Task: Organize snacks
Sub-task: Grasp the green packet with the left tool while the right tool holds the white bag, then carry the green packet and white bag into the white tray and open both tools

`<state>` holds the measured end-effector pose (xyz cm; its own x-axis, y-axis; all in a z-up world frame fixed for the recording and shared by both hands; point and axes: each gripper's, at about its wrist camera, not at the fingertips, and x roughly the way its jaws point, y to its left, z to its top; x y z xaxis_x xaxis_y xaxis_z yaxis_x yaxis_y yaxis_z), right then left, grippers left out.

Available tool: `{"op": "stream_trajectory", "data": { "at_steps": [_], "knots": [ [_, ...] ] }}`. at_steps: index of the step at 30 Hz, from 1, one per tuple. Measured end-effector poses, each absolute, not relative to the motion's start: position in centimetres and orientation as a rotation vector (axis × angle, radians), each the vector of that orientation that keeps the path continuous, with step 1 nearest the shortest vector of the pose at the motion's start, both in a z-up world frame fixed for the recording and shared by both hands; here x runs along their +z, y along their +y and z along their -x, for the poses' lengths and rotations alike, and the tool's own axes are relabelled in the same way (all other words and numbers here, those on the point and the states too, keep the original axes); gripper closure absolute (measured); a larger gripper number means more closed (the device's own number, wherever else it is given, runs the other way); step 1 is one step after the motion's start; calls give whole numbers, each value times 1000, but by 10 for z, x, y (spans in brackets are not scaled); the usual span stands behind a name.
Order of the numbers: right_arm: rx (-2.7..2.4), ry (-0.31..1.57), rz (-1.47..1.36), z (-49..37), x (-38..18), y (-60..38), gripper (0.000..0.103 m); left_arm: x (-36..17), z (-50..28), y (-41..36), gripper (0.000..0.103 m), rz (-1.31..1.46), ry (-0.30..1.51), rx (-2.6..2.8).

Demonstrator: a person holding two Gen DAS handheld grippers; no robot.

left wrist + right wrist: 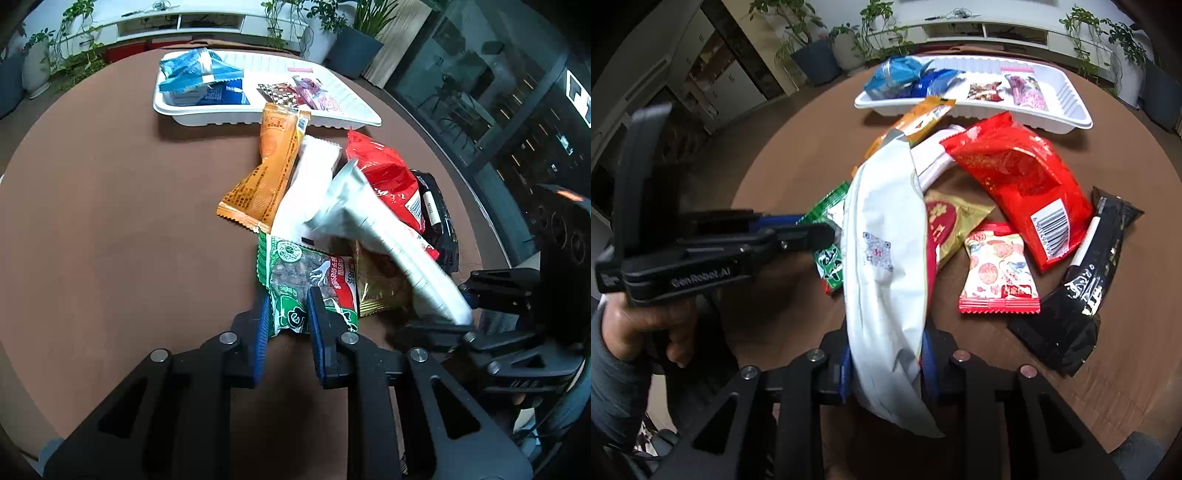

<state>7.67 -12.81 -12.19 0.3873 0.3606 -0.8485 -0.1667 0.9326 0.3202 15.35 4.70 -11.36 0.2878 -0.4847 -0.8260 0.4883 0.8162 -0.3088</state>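
Note:
A heap of snack packets lies on a round brown table (110,221). My left gripper (290,301) is shut on the near end of a green nut packet (295,273). In the right wrist view that gripper (827,230) comes in from the left, pinching the green packet (831,266). My right gripper (886,347) is shut on a long white packet (882,258), which slants up over the heap. The left wrist view shows the same white packet (388,236) running to the right gripper (467,310) at the right edge.
A white tray (1071,110) at the table's far side holds blue packets (905,77) and small pink and red ones. Loose in the heap are an orange packet (273,166), a red bag (1023,177), a black packet (1086,277), a gold packet (956,221) and a small red-and-white packet (1001,273).

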Motion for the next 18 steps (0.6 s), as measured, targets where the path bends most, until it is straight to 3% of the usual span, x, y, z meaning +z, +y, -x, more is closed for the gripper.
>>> {"op": "stream_trajectory", "data": {
  "at_steps": [18],
  "knots": [
    [377,1055,-321,-75,-99,-140,73,-87,-134,75,89,19,1015,-631]
  ]
}}
